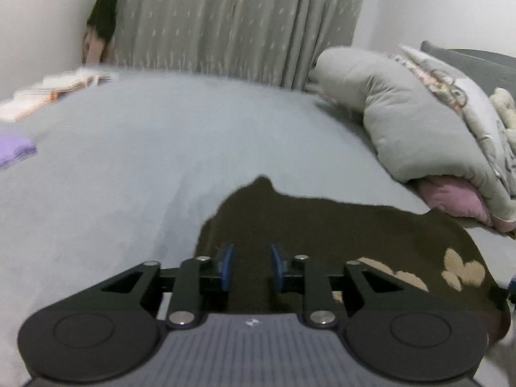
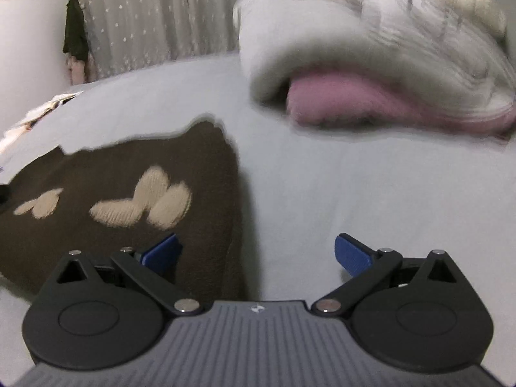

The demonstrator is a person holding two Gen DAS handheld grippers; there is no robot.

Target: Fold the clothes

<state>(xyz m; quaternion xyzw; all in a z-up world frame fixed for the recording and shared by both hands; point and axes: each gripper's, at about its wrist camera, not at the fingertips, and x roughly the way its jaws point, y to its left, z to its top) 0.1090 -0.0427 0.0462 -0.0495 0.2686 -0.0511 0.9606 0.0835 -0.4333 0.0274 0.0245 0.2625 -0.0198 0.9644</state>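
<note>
Since the brown knit (image 2: 129, 200) lies flat on the bed (image 2: 322, 193), soft and limp handling is expected; edges are best pinched. Left gripper (image 1: 251, 266) is part-open, right gripper (image 2: 258, 251) wide, both empty.

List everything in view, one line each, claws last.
brown sweater: one, dark brown with cream butterflies, flat on the bed
bed sheet: one, pale grey, under everything
folded duvet: one, grey with pink lining, right side of bed
folded clothes: a few, white and orange, far left
purple cloth: one, lilac, left edge
curtain: grey, patterned, behind bed
left claw: blue pads, over sweater, holding nothing
right claw: wide open, empty
</note>
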